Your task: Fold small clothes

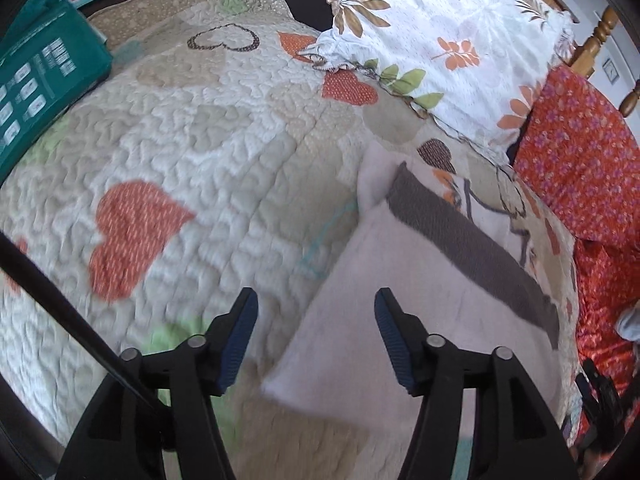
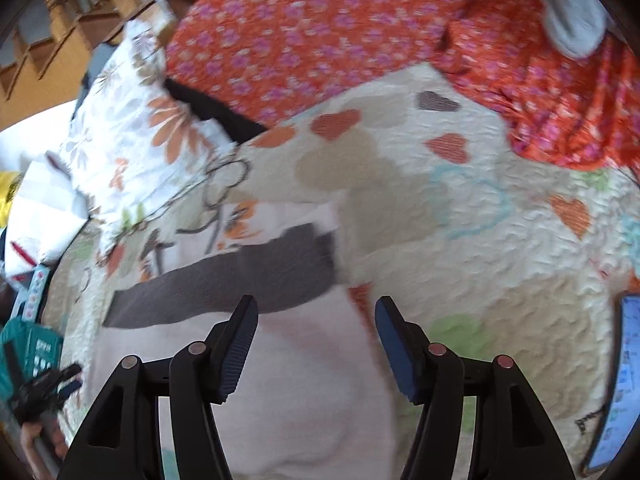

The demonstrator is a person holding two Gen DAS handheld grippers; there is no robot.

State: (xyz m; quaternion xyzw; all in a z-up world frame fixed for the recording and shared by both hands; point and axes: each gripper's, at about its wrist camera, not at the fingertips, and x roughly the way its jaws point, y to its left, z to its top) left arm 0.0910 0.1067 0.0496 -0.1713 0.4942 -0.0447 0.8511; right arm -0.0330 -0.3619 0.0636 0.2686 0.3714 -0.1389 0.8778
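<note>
Black jaws with blue pads fill the lower edge of both wrist views, and in each they stand apart with nothing pinched between them.

Left gripper (image 1: 316,336): the pale pink garment (image 1: 420,300) lies flat on the quilted bedspread (image 1: 180,128), to the right of the frame's centre. Its near left corner sits just under the gap between the jaws, the rest running toward the upper right. A dark grey band (image 1: 472,248) crosses its far edge on a diagonal from upper centre to lower right.

Right gripper (image 2: 316,344): the same garment (image 2: 288,400) fills the lower centre and lower left, directly beneath the jaws, the grey band (image 2: 224,280) running almost level across the frame above the fingertips.

Judgement: the right gripper is the nearer, hanging over the cloth itself; the left reaches only a corner. The garment's long axis appears to follow the band, so a fold would probably carry across it.
</note>
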